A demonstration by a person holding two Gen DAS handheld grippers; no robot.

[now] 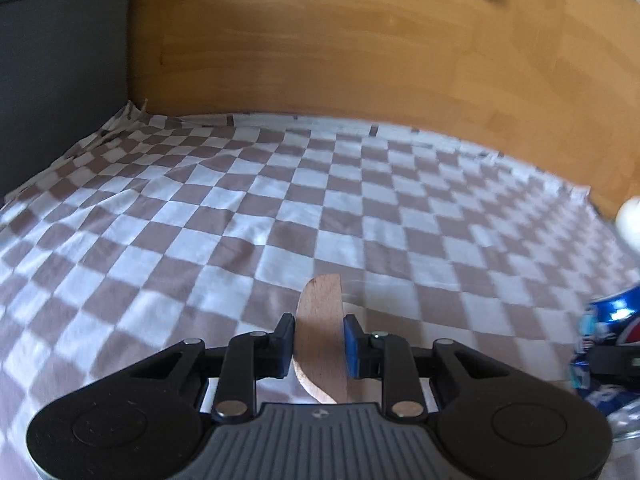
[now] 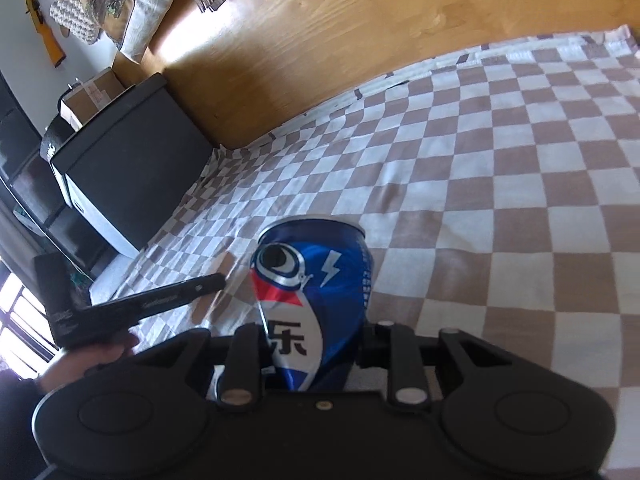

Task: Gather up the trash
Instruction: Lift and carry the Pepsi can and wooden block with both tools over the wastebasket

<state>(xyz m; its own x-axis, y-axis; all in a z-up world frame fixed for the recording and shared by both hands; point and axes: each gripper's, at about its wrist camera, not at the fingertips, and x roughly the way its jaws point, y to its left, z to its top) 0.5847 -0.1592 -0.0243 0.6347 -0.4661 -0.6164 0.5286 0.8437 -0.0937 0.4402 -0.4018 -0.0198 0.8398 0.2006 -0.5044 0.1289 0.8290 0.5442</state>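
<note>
In the left wrist view my left gripper point(image 1: 319, 326) is shut on a flat wooden stick point(image 1: 322, 304). The stick's rounded end pokes forward over the checkered cloth point(image 1: 200, 220). My right gripper point(image 2: 314, 332) is shut on a dented blue soda can point(image 2: 316, 280), held upright above the cloth, and the can hides most of its pads. The same can point(image 1: 608, 320) shows at the right edge of the left wrist view. From the right wrist view, a hand point(image 2: 88, 360) holds the left gripper just left of the can.
The brown and white cloth lies on a wooden floor point(image 1: 360, 60). A dark box-shaped cabinet point(image 2: 128, 160) stands at the cloth's far left corner, with a cardboard box point(image 2: 92, 96) behind it. A cushion point(image 2: 140, 12) lies further back. Something white point(image 1: 630, 220) shows blurred at the right edge.
</note>
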